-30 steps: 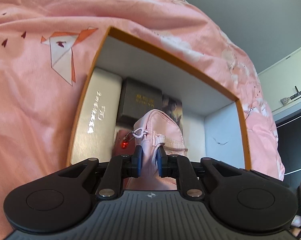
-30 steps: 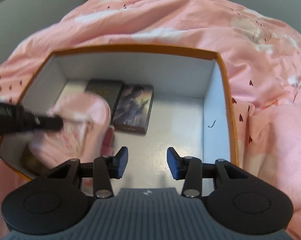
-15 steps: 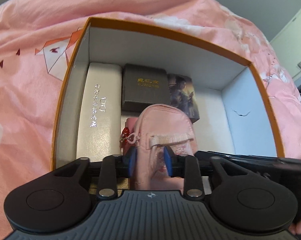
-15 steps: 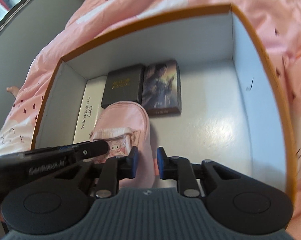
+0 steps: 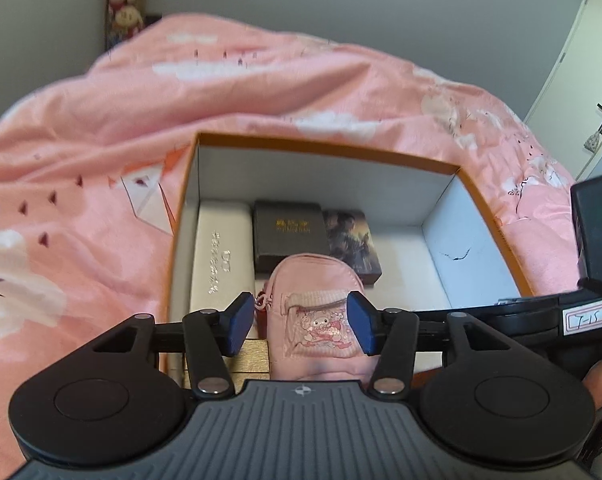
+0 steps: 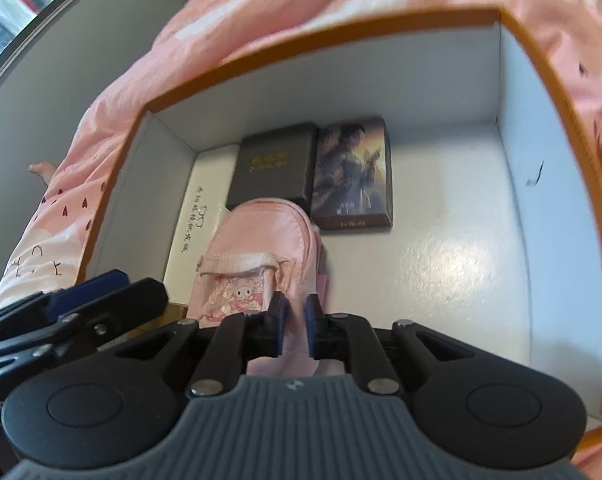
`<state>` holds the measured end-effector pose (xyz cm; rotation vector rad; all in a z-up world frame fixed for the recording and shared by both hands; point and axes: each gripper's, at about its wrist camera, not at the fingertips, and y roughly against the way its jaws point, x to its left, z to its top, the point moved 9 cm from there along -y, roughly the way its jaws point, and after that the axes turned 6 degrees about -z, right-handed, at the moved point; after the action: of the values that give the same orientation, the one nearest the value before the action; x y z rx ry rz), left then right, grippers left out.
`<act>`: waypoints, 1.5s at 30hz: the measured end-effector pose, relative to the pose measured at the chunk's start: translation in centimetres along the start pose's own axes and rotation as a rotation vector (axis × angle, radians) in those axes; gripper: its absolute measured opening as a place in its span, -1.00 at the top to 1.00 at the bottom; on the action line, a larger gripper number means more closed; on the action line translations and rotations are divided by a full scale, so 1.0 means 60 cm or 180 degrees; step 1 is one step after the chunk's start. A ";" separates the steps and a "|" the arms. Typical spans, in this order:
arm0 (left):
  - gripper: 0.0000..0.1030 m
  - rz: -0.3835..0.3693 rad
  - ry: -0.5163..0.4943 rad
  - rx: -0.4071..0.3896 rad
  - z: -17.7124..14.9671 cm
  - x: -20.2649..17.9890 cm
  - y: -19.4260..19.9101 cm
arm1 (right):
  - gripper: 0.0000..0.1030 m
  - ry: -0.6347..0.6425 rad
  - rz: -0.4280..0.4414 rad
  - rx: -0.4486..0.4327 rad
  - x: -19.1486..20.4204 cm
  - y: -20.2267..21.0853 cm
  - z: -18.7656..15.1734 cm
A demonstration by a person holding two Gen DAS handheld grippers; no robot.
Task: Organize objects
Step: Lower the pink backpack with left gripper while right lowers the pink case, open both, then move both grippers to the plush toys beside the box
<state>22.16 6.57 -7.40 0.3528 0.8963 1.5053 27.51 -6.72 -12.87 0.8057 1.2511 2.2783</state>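
Note:
A pink pouch [image 5: 315,280] with a cartoon patch lies in the orange-rimmed box [image 5: 329,146], its top resting on a dark box [image 5: 289,236]. My left gripper [image 5: 301,326] hovers over the pouch with its jaws opening; the blue pads stand on either side of it without pressing. In the right wrist view my right gripper [image 6: 295,324] is closing its jaws on the near edge of the pouch [image 6: 261,240], and pink fabric is pinched between the pads. The left gripper's fingers [image 6: 89,292] show at the lower left there.
A long white case [image 5: 221,256] lies along the box's left wall, and a picture-printed box [image 5: 353,240] sits beside the dark one. The box floor to the right [image 6: 461,260] is bare white. Pink bedding [image 5: 101,160] surrounds the box. A gold item [image 5: 253,356] peeks out under the pouch.
The left gripper let go of the pouch, opened and drew back upward. The right gripper came down to the pouch's near edge and shut on it.

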 end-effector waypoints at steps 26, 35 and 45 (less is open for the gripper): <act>-0.18 -0.0442 -0.0017 0.0370 -0.120 -0.049 0.100 | -0.30 0.0334 -0.0452 -0.0926 -0.001 0.240 -0.122; -0.18 -0.0576 0.0208 0.0742 -0.169 -0.040 0.079 | -0.30 0.0128 -0.0675 -0.0447 -0.043 0.211 -0.187; -0.17 -0.0793 0.0379 0.0782 -0.180 -0.041 0.071 | -0.23 0.0013 -0.0759 -0.0221 -0.064 0.198 -0.217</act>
<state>12.10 1.20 -10.70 0.3186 1.1799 1.1991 20.80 -23.10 -9.39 0.5931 1.1935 2.1194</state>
